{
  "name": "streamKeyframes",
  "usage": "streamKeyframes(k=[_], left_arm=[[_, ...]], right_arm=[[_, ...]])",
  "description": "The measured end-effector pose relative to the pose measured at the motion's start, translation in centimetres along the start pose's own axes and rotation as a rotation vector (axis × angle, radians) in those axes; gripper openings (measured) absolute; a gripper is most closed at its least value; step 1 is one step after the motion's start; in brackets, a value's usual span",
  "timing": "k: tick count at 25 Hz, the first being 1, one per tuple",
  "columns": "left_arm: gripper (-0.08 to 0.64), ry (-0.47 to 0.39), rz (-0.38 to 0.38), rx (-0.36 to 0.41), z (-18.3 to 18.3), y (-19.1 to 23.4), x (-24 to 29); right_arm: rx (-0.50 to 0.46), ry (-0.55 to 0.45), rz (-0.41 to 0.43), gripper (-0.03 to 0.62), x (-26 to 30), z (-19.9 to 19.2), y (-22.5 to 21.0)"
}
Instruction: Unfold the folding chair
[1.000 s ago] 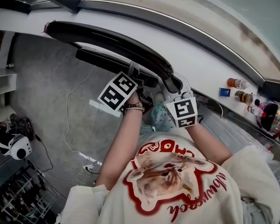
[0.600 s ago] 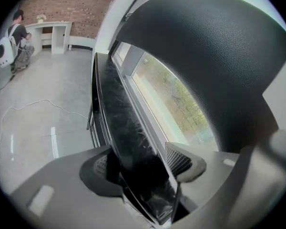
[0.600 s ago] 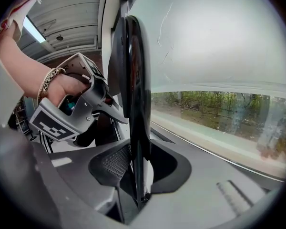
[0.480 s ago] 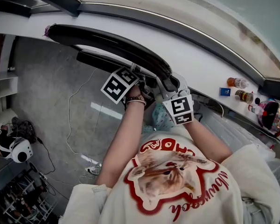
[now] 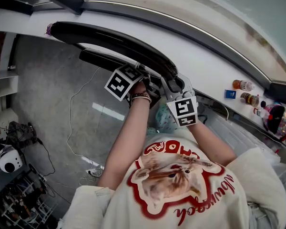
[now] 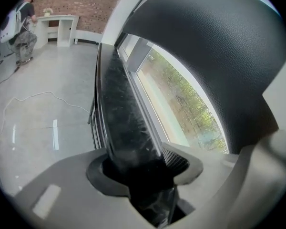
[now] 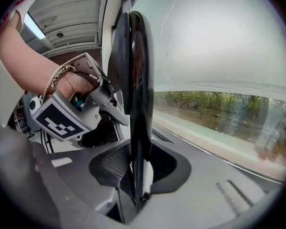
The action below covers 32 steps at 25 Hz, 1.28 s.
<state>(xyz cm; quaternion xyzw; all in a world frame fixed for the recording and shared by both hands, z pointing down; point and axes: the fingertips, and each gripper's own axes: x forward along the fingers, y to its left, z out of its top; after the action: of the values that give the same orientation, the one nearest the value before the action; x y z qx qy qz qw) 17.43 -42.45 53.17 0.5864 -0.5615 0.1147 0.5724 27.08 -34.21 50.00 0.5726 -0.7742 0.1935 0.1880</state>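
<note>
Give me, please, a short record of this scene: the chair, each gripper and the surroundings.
object: black folding chair, its panels close together, not opened out yet
left gripper: shut on the lower panel
right gripper: shut on the thin edge of the upper panel
surroundings: grey floor with a white cable; white sill behind

Right gripper (image 5: 170, 82) covers folding chair's (image 5: 115, 44) near end; bottle (image 5: 241, 85) labels unreadable.

**Tight by the window, open over the floor**

The black folded plastic chair (image 5: 114, 42) stretches close along the white window ledge (image 5: 205, 66), leaving little room between them. To its left the grey floor (image 5: 47, 94) lies open, crossed only by a thin white cable (image 5: 67, 128). Small bottles (image 5: 250, 99) crowd the ledge's right end.
</note>
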Motion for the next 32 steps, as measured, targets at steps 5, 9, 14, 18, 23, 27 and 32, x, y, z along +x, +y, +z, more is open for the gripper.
streamKeyframes(k=[5,9,14,18,23,27,32], left_arm=[[0.221,-0.029,-0.023,-0.017,0.4,0.3,-0.2],[0.221,-0.027,-0.031,-0.027,0.2,0.5,-0.5],[0.219,-0.031,-0.044,-0.027,0.2,1.0,-0.9],[0.219,-0.034,-0.064,-0.022,0.3,1.7,-1.4],[0.216,-0.038,-0.077,-0.016,-0.1,2.7,-2.2],[0.208,-0.042,-0.089,-0.011,-0.6,3.6,-3.1],[0.186,-0.03,-0.116,-0.067,-1.5,5.8,-4.2]], right_arm=[[-0.004,0.006,0.002,0.126,0.1,0.1,0.4],[-0.006,0.006,0.001,0.126,0.0,0.1,0.5],[-0.006,0.011,-0.005,0.126,0.1,0.1,0.4],[0.009,0.009,-0.017,0.126,0.5,0.2,0.2],[0.015,0.013,-0.033,0.126,0.5,0.0,0.0],[0.022,0.009,-0.039,0.126,0.3,-0.3,0.1],[0.033,0.024,-0.051,0.127,0.5,-0.9,0.1]])
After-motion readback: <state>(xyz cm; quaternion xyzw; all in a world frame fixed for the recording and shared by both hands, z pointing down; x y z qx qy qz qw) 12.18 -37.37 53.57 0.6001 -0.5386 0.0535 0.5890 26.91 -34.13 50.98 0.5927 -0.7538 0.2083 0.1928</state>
